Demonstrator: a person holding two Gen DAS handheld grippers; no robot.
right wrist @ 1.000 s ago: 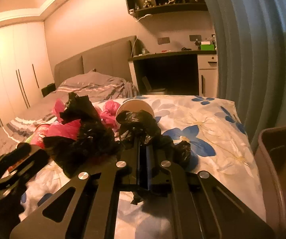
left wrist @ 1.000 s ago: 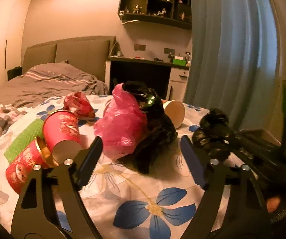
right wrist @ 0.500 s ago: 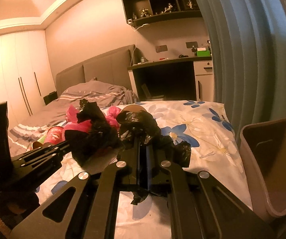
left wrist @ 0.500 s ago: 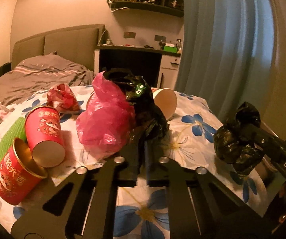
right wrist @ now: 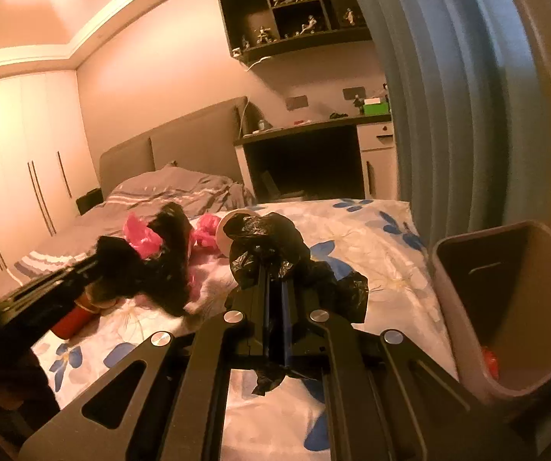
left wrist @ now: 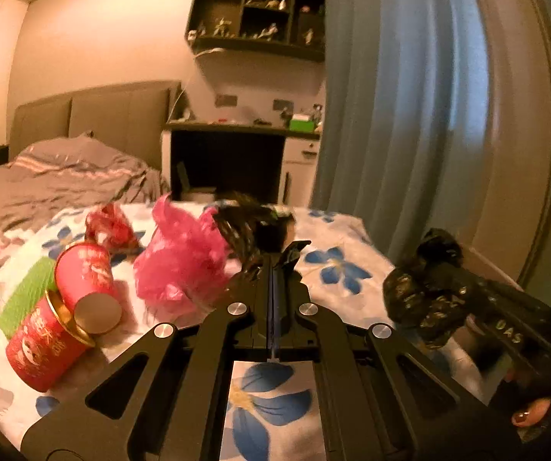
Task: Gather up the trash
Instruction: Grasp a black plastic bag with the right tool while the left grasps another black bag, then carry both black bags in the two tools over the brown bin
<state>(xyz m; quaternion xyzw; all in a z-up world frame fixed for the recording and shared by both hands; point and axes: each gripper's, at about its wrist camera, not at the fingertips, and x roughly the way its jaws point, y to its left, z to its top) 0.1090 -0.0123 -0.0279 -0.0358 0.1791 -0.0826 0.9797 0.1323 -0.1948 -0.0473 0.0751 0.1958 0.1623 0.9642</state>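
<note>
My left gripper [left wrist: 272, 269] is shut on a long black plastic bag [left wrist: 250, 230], which it lifts off the floral bedsheet; the bag also shows in the right wrist view [right wrist: 170, 257]. A pink plastic bag [left wrist: 181, 261] lies just left of it. My right gripper [right wrist: 273, 274] is shut on a crumpled black bag [right wrist: 271, 247], held above the bed; this bag also shows in the left wrist view [left wrist: 425, 292]. A grey trash bin [right wrist: 506, 307] stands open at the right of the bed, with something red inside.
Two red paper cups [left wrist: 83, 284] lie on their sides at the left beside a green cloth [left wrist: 25, 296]. A red wrapper [left wrist: 110, 226] and a white cup [right wrist: 233, 226] lie farther back. A blue curtain [left wrist: 398, 115] hangs at the right.
My left gripper has shut on the long black bag and raised it. My right gripper has carried its black bag right, closer to the bin.
</note>
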